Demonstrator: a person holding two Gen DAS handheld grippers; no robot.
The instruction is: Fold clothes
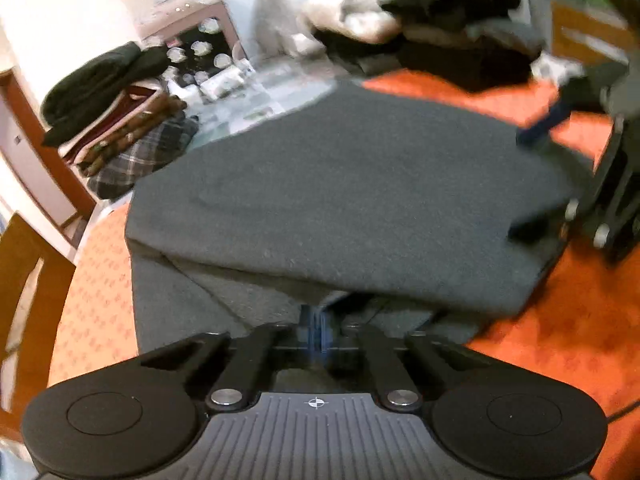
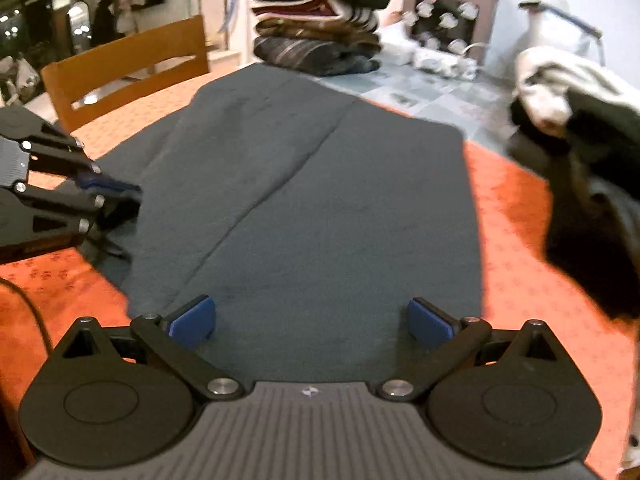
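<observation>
So the dark grey garment (image 2: 312,200) is a soft, felt-like knit, lying flat on the worktop (image 2: 512,216), which has an orange cloth with a small repeating print. It's partly folded, with a long diagonal crease running across it. The left hand-held gripper (image 1: 316,330) has its blue pads pinched together right at the near edge of the fabric, under an overhanging fold, so it looks clamped on the cloth. The right hand-held gripper (image 2: 311,322) hangs over the garment with its jaws spread wide and nothing in them. A neat stack of folded clothes (image 2: 320,20) sits at the far end, and a rumpled pile (image 2: 580,128) lies off to the right.
</observation>
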